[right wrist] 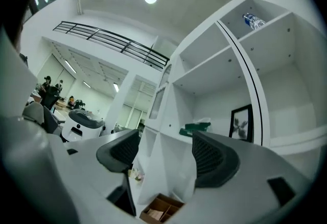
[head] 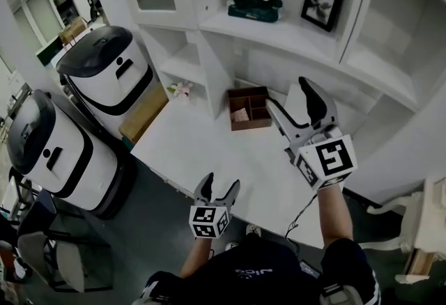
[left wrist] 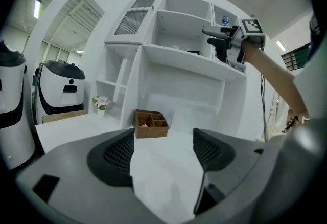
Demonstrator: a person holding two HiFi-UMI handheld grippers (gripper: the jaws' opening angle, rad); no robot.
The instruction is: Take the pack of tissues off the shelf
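Standing machines (head: pixel 104 77): we open at the far left with two rounded white bodies under glossy dark domed lids, parked on the floor by the desk.
Flower pot (head: pixel 180 90): we spot a small pot of pale pink blossoms tucked into a low cubby of the white unit.
Desk (head: pixel 209 157): we're looking at a smooth, matte white top, flat and angular.
Left gripper (head: pixel 219 184): we see it low over the desk's near edge. Its dark, ribbed pads stand apart, with only bare desk showing between them.
Wooden box (head: pixel 249 107): we have a brown, squarish organiser split into compartments, sitting on the desk at the foot of the shelving. Something pale lies in one section.
Pack of tissues (head: pixel 256 6): we find it lying on the white shelf (head: pixel 279 32), a flat, dark green, soft-looking pack with a white ruffle of tissue on top, just left of the picture. Nothing touches it.
Right gripper (head: pixel 287 95): we see it held high, toward the shelving. Its jaws are spread wide and empty, and in the right gripper view the pack shows beyond the gap, well apart.
Framed picture (head: pixel 322 3): we note a black rectangular frame around a grey leafy print, leaning on the same shelf.
Bottle (right wrist: pixel 254 21): we catch a clear plastic one on its side in the top compartment.
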